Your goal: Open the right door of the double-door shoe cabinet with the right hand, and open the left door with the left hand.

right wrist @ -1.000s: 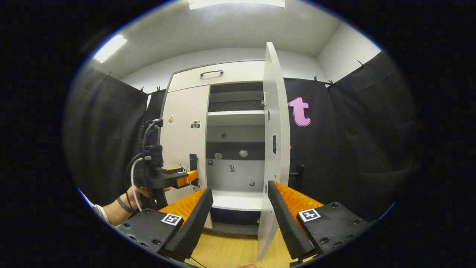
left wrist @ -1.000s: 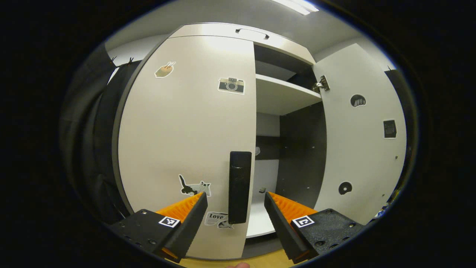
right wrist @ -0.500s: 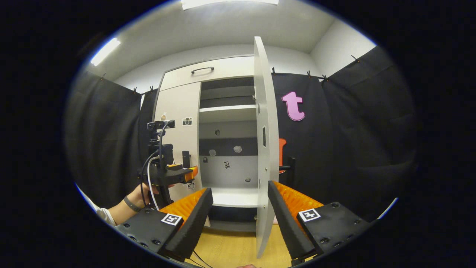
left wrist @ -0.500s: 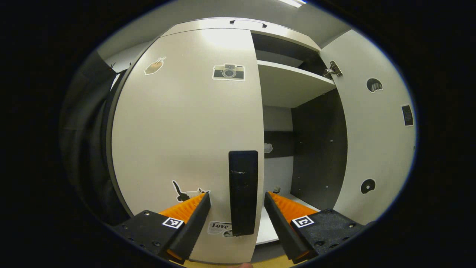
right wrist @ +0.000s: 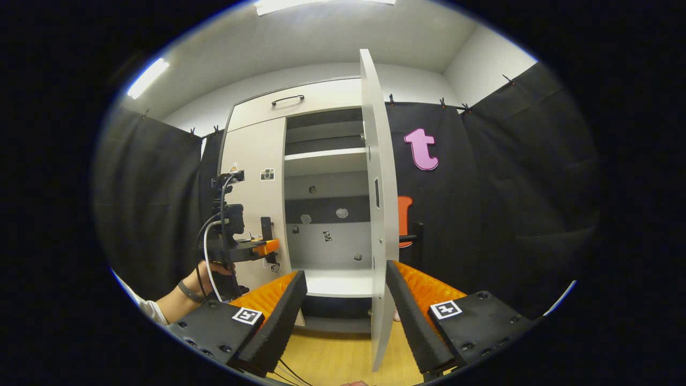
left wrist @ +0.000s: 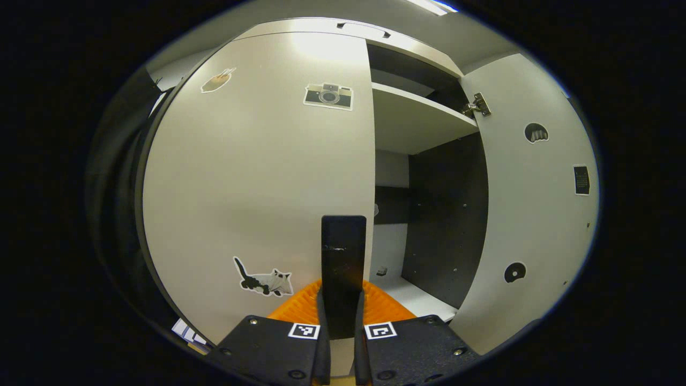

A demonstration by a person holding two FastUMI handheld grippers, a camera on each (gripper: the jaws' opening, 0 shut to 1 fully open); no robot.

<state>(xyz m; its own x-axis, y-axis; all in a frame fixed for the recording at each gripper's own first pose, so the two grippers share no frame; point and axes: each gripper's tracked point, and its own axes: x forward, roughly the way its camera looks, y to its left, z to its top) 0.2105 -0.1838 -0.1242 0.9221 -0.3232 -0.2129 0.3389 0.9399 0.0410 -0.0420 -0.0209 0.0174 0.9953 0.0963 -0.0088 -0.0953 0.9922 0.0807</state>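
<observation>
1. The left door's black handle (left wrist: 343,257) is now clamped between the fingers of the left gripper (left wrist: 341,313). Half a second ago those fingers stood apart on either side of it; in the left gripper view they have closed in and press on the handle's lower part from both sides.
2. The left door (left wrist: 257,177) itself is not yet open. It lies flat across the cabinet's left half, with its stickers facing the camera and its free edge in line with the cabinet front.
3. That closing of the fingers marks, as I judge it, the end of the approach. The door should now be ready to be pulled outward about its hinge on the far left.
4. The right door (right wrist: 379,214) stands swung well out, seen nearly edge-on in the right gripper view, so the first half of the task looks done.
5. The right gripper (right wrist: 345,300) has its fingers spread wide and grasps nothing. The right door's edge rises between them farther off, apart from both.
6. In that same view a person's hand (right wrist: 206,271) carries the left gripper at the handle, with the bare shelves (right wrist: 324,155) showing through the open half.
</observation>
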